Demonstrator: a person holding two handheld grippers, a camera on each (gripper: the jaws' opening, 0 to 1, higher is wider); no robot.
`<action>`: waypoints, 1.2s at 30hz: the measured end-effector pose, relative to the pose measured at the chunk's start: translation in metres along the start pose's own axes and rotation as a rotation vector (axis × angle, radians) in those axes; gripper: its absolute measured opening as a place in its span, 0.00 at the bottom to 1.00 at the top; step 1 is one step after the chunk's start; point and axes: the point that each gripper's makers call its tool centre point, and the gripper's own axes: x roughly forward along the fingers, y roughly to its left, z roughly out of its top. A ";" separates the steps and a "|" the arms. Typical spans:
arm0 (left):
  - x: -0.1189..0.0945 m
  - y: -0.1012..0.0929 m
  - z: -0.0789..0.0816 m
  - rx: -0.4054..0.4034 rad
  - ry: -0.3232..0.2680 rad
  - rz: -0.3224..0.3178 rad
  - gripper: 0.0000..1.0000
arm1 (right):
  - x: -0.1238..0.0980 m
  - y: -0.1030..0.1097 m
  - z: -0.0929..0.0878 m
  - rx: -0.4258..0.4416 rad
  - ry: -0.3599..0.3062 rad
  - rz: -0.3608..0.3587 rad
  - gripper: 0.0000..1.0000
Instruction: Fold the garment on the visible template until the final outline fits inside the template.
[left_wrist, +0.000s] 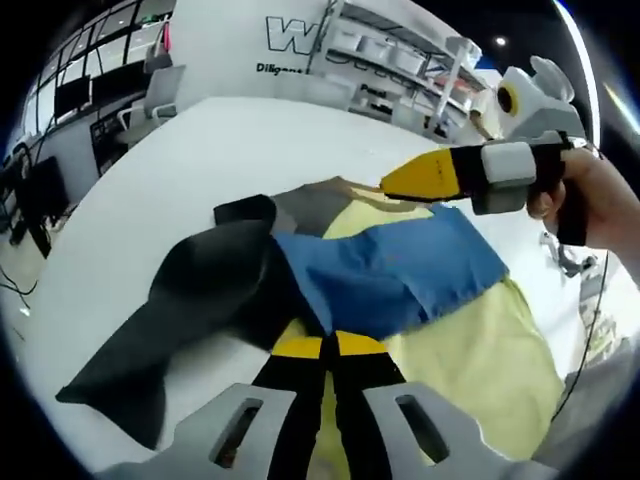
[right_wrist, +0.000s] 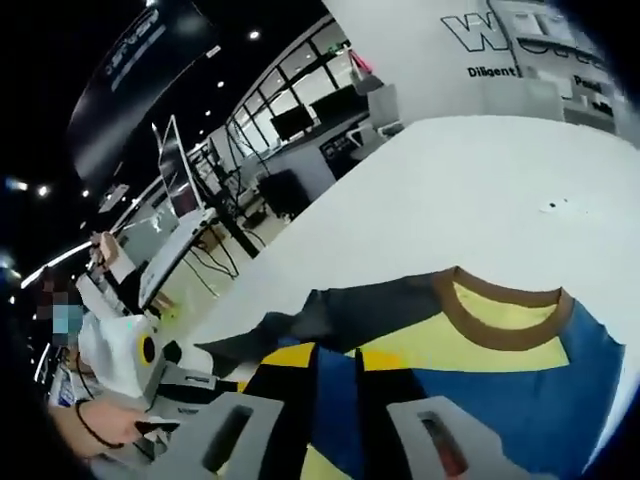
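A colour-blocked garment (left_wrist: 400, 275) in blue, pale yellow and dark grey lies partly folded on the white bench (left_wrist: 180, 170), filling the centre and lower right of the left gripper view, its dark sleeve (left_wrist: 190, 300) trailing toward the lower left. In the right gripper view the brown-ribbed collar (right_wrist: 505, 320) sits at centre right, with blue and yellow panels spreading below it. The left tongs (left_wrist: 330, 346), rising from the bottom centre of their own view, appear pinched together on the edge of the blue fold, their yellow tips close with cloth between them. The right tongs (right_wrist: 335, 360) stand at the bottom centre of their view with blue fabric running between the yellow tips, seemingly clamped on it; the same tool enters the upper right of the left gripper view, carried by a hand (left_wrist: 595, 200), its yellow tip resting by the collar edge. No template outline can be made out under the cloth. The risk from here, as a judgement: pulling both grips unevenly could drag the whole garment across the smooth bench rather than crease it, skewing the fold, while the loose dark sleeve may flop outward and leave the final outline too wide.
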 end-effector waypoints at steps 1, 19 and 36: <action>0.000 0.001 0.000 -0.001 0.000 0.006 0.01 | -0.003 -0.003 0.001 0.005 -0.005 -0.006 0.09; -0.012 0.015 0.005 0.190 0.010 0.139 0.06 | -0.057 -0.072 0.006 -0.008 -0.048 -0.181 0.17; -0.032 -0.034 0.020 0.315 -0.098 -0.020 0.14 | -0.101 -0.135 -0.013 0.034 -0.020 -0.401 0.31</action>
